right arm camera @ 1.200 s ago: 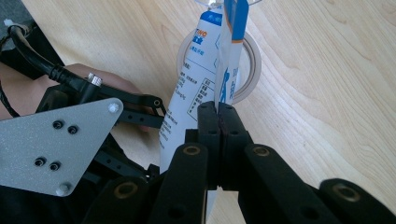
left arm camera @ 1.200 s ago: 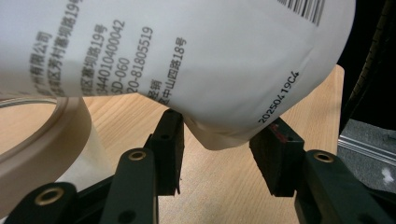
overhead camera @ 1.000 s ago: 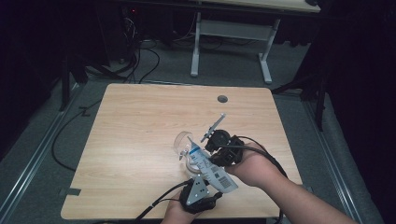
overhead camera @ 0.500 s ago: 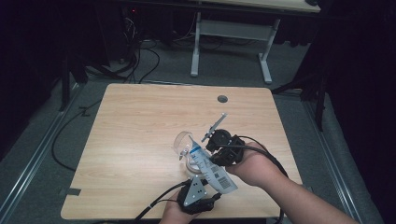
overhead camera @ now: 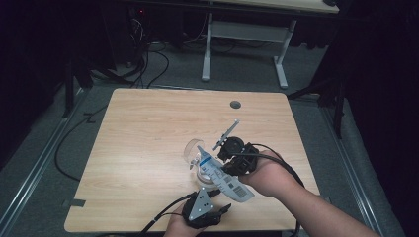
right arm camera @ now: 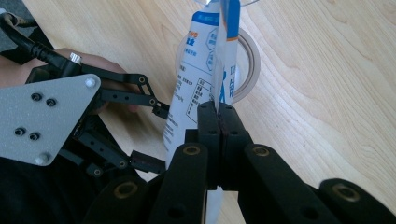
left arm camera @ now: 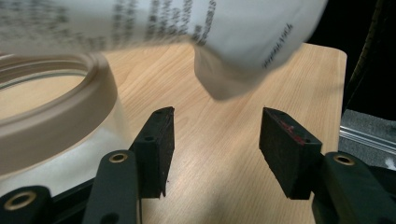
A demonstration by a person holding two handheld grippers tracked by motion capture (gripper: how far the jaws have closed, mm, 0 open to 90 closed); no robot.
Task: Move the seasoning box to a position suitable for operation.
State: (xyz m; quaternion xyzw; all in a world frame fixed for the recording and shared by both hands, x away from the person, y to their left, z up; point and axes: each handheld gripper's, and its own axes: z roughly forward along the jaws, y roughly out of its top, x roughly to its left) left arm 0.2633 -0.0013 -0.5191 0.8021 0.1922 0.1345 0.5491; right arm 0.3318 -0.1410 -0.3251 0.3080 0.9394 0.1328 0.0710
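Right claw point(right arm camera: 218, 109) is clamped flat on the edge of a white plastic pouch with blue print and a barcode point(overhead camera: 222, 175), holding it tilted over the near part of the light wooden counter point(overhead camera: 148, 143), apparently so that its upper corner leans toward the clear round glass jar point(overhead camera: 193, 150) standing just beyond it (a pouring or emptying pose, by the look of it). In the right claw's own view the pouch point(right arm camera: 198, 79) hangs in front of a pale ring of tape point(right arm camera: 247, 60) lying on the wood. Left claw point(left arm camera: 215, 140) sits below the pouch's lower corner point(left arm camera: 243, 51) with its jaws apart and nothing between them; they have just been opening, so it seems to have let go and left the pouch to the right hand alone. From above, the left claw point(overhead camera: 217, 210) rests at the counter's near edge.
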